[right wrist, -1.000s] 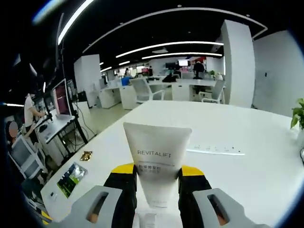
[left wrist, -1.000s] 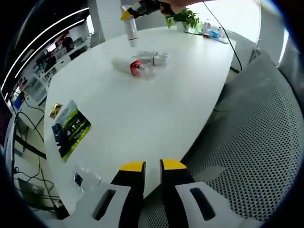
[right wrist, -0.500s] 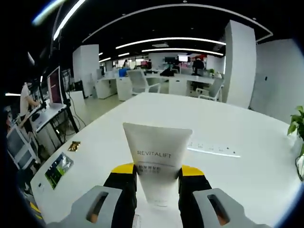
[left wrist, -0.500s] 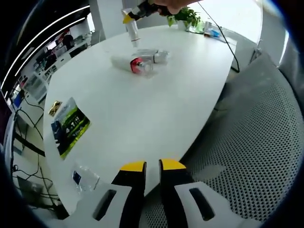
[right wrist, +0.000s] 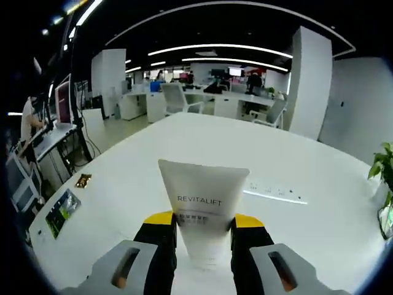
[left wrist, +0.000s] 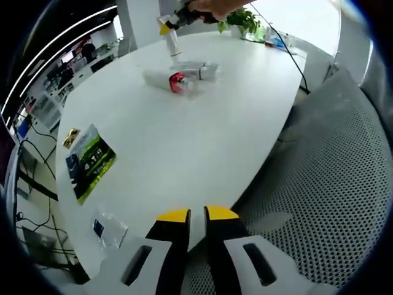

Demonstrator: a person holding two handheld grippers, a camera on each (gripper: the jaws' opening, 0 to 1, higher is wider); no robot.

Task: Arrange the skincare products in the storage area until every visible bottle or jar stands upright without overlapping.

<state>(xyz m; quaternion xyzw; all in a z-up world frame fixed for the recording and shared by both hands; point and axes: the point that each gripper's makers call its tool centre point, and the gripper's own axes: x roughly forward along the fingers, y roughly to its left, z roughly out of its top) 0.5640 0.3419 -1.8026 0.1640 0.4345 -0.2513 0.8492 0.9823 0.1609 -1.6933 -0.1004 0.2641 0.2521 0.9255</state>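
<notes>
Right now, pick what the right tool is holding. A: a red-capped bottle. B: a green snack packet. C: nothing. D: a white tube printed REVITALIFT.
D: in the right gripper view the right tool has its yellow-tipped jaws shut on the white tube, whose REVITALIFT print faces the camera above the white table.

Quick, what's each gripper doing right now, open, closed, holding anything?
Left gripper: jaws nearly shut, holding nothing, at the white table's near edge.
Right gripper: shut on the white Revitalift tube, held over the table.
</notes>
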